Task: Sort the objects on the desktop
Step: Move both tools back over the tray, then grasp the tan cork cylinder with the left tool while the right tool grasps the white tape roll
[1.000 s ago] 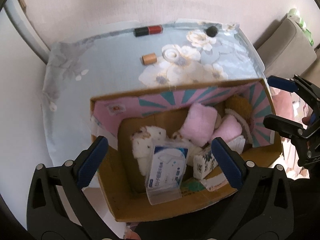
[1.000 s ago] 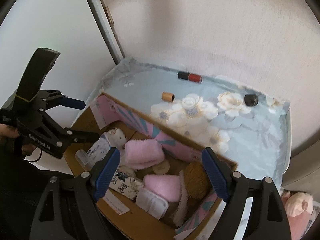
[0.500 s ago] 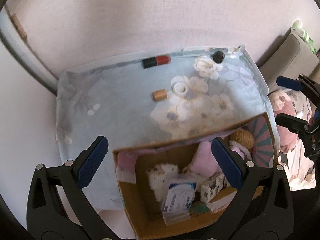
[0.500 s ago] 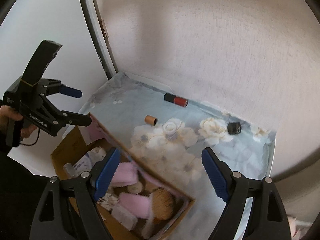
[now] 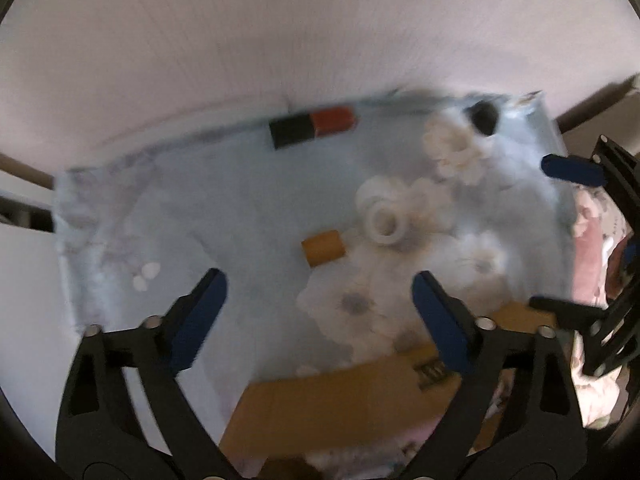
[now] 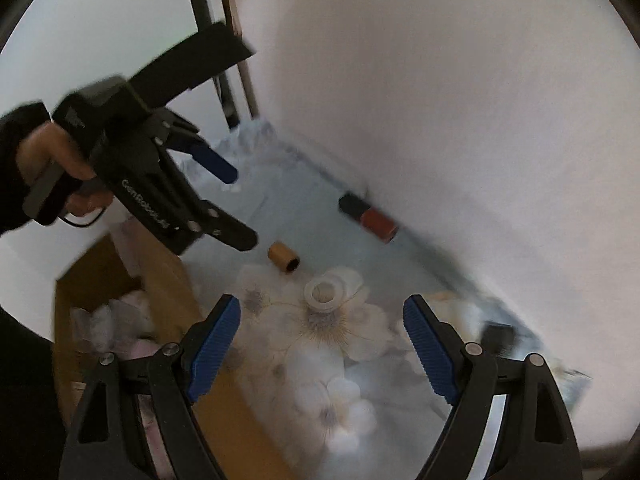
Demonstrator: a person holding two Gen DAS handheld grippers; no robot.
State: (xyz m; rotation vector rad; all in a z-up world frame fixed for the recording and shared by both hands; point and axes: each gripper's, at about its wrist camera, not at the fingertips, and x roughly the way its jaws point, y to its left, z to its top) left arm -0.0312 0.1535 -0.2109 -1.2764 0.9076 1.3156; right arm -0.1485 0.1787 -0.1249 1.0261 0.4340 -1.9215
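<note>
On the pale blue floral cloth [image 5: 224,216] lie a small brown tube [image 5: 323,247] [image 6: 283,257], a white ring [image 5: 385,225] [image 6: 326,292], a black-and-red block [image 5: 312,127] [image 6: 368,217] near the wall and a small black cap [image 5: 482,118] [image 6: 498,338]. My left gripper [image 5: 318,314] is open and empty, above the cloth just short of the brown tube. My right gripper [image 6: 322,342] is open and empty, hovering near the white ring. The left gripper [image 6: 224,204], held by a hand, shows in the right wrist view; the right gripper [image 5: 568,236] shows at the left view's right edge.
A cardboard box [image 5: 360,396] [image 6: 120,288] with pink and white soft items sits at the cloth's near edge, below both grippers. A pale wall [image 6: 440,100] backs the table. Pink fabric [image 5: 588,256] lies off the table's right side.
Both grippers have moved forward from above the box to over the cloth. The box has slid to the lower edge of both views, and the small objects look larger and closer.
</note>
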